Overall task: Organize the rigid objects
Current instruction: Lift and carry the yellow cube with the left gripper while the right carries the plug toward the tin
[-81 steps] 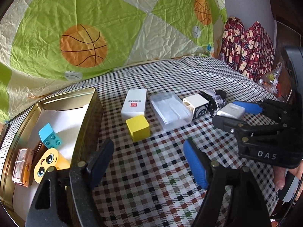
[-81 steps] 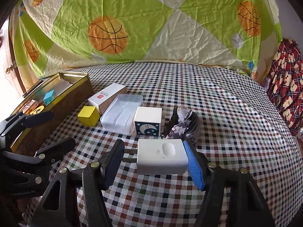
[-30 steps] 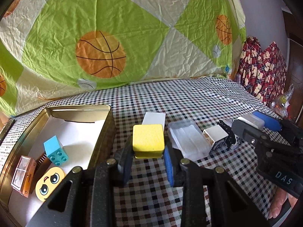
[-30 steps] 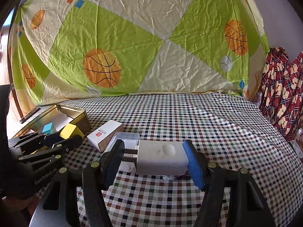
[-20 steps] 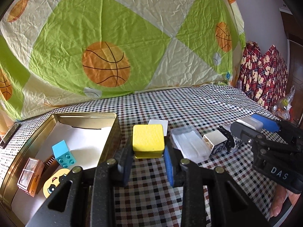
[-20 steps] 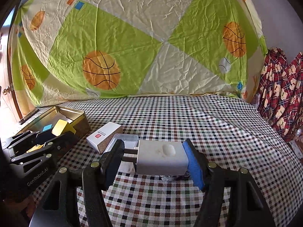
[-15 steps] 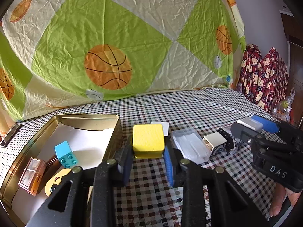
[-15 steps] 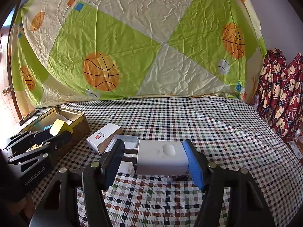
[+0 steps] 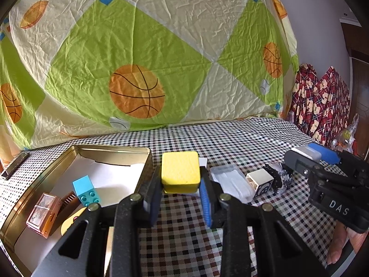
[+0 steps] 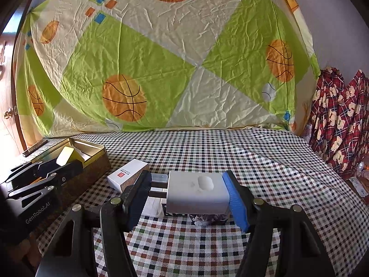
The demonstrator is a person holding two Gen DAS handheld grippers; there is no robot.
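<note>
The left gripper [image 9: 180, 196] is closed on the yellow rounded cube block [image 9: 180, 171] and has lifted it off the checked tablecloth [image 9: 184, 235] since a few seconds ago; it now hangs near the right rim of the gold metal tin [image 9: 96, 149]. The right gripper [image 10: 189, 198] stays clamped on the white plastic charger block [image 10: 196, 191], raised above the cloth. So both pieces are in the air and probably headed for the tin. Inside it lie a blue studded brick [image 9: 86, 190] and an orange clear-topped case [image 9: 43, 214]. Further right on the cloth remain a clear plastic box [image 9: 230, 182] and a white printed cube [image 9: 259, 180].
</note>
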